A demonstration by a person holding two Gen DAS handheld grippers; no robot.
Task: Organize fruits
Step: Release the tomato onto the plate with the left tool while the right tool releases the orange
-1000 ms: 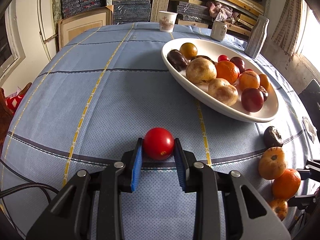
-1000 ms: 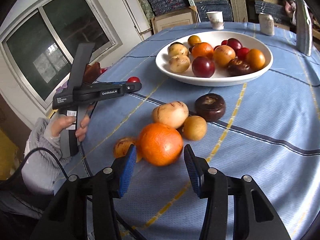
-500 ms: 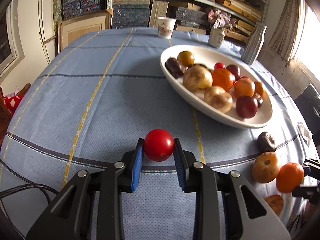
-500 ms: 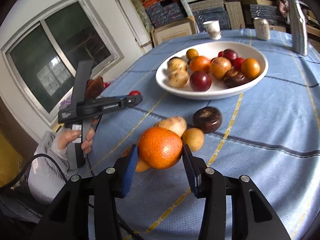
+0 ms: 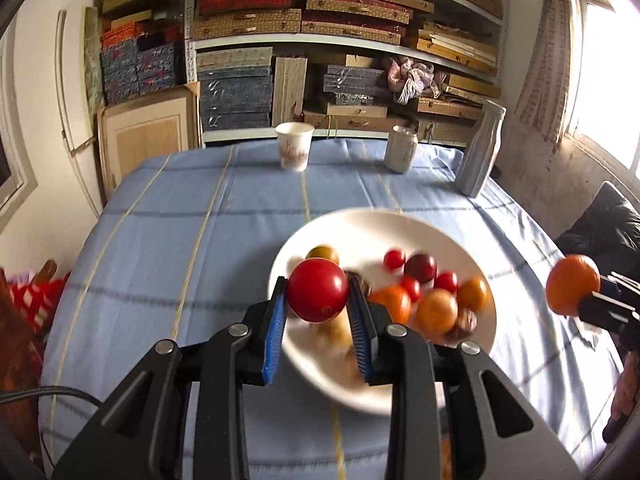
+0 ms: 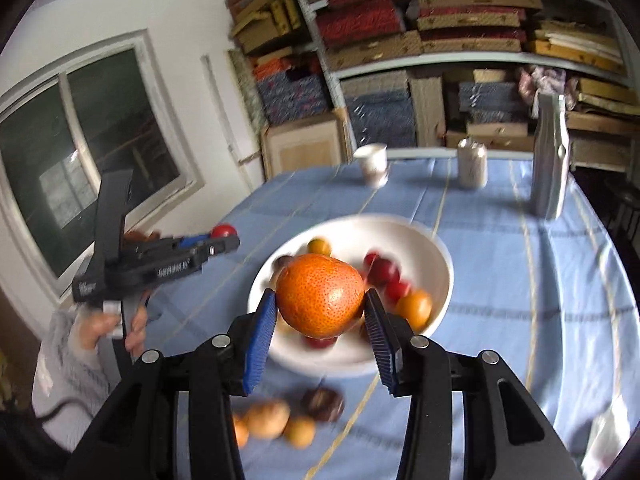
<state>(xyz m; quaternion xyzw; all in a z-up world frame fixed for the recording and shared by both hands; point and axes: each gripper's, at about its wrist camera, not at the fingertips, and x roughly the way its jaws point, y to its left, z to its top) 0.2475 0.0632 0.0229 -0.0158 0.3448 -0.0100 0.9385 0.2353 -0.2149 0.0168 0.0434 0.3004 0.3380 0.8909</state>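
My left gripper [image 5: 318, 300] is shut on a red tomato [image 5: 318, 290] and holds it in the air above the near left rim of the white bowl [image 5: 360, 224]. The bowl holds several fruits. My right gripper [image 6: 320, 304] is shut on an orange [image 6: 320, 294], held high over the bowl [image 6: 436, 256]. That orange also shows in the left wrist view [image 5: 572, 290] at the right. The left gripper shows in the right wrist view [image 6: 224, 236] at the left. Several fruits [image 6: 268, 418] and a dark fruit [image 6: 322, 404] lie on the cloth in front of the bowl.
A paper cup [image 5: 294, 146], a white jar [image 5: 400, 148] and a grey bottle [image 5: 480, 146] stand at the far edge of the blue tablecloth [image 5: 180, 240]. Shelves full of boxes [image 5: 320, 20] stand behind. A window [image 6: 80, 168] is at the left.
Both grippers have risen from the table with their fruit and moved towards the bowl. The tomato and the orange now hang above the bowl instead of near the cloth.
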